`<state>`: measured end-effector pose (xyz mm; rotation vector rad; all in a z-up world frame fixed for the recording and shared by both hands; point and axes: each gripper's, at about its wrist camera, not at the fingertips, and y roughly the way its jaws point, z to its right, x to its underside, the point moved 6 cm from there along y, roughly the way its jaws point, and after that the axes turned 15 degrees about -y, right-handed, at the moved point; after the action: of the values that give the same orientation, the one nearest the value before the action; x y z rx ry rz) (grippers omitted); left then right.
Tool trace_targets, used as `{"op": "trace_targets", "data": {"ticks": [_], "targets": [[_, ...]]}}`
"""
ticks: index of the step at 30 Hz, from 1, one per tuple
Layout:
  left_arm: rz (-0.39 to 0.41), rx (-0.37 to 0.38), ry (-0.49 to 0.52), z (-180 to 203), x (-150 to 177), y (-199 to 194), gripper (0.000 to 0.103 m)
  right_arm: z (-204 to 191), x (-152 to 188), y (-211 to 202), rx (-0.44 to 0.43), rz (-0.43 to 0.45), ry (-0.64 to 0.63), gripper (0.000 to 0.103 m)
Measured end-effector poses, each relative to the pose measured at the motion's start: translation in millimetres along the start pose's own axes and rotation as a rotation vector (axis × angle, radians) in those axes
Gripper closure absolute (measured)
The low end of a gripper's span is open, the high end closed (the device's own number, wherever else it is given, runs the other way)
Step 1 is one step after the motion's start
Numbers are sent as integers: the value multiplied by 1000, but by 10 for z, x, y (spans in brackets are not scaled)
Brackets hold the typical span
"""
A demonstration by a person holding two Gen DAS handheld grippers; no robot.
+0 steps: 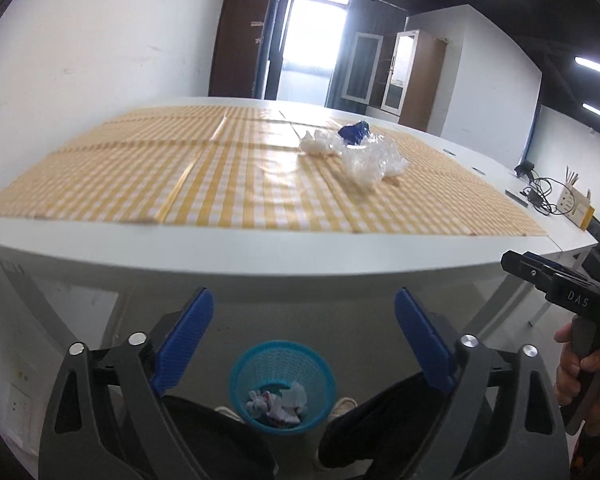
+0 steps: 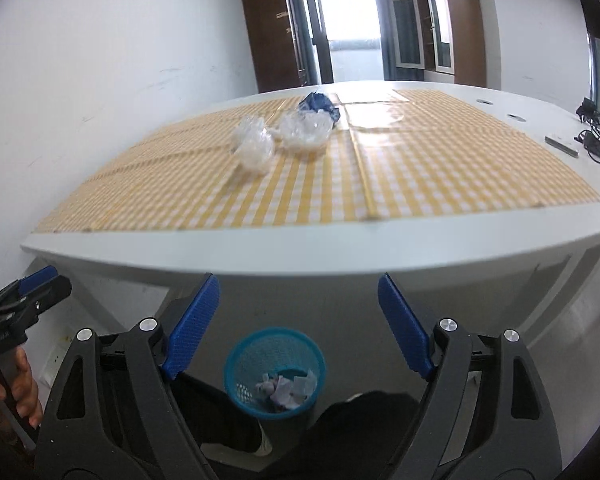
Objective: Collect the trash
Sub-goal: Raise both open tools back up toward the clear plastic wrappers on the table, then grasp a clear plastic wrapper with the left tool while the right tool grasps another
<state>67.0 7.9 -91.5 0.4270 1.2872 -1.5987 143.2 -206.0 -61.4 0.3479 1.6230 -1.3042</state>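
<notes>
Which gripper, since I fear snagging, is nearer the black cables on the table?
Right. The right gripper hangs off the table's near edge, cables far to its right; the left gripper sits further left.

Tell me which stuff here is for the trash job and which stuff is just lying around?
For the job:
- blue crumpled wrapper
- clear plastic wads
- white crumpled paper
- blue basket, already holding some scraps
- left gripper and right gripper, both open and empty

Just lying about:
- cables and adapter
- box of sticks
- checked cloth
</notes>
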Motion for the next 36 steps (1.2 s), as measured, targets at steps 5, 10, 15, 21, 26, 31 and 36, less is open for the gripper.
{"op": "trace_targets", "data": {"ticks": [5, 10, 15, 21, 26, 31, 36], "targets": [[39, 0, 36, 154, -140, 131, 6, 184, -263, 192, -7, 11, 18, 16], [14, 14, 64, 336, -257, 362, 6, 348, -540, 449, -13, 3, 7, 11], [-20, 33, 103, 549, -353, 606, 6, 539, -816, 729, -35, -12, 27, 9], [-78, 36, 109, 719, -483, 959, 6, 766, -1122, 1162, -78, -59, 42, 9], [-135, 34, 118, 824, -549, 1247, 6, 890, -1211, 1484, -92, -101, 52, 11], [-164, 24, 104, 932, -721, 1496, 6, 953, -1350, 1812, -126, -136, 62, 16], [-193, 15, 92, 1104, -892, 1767, 6, 982, -1537, 2150, -158, -163, 53, 21]]}}
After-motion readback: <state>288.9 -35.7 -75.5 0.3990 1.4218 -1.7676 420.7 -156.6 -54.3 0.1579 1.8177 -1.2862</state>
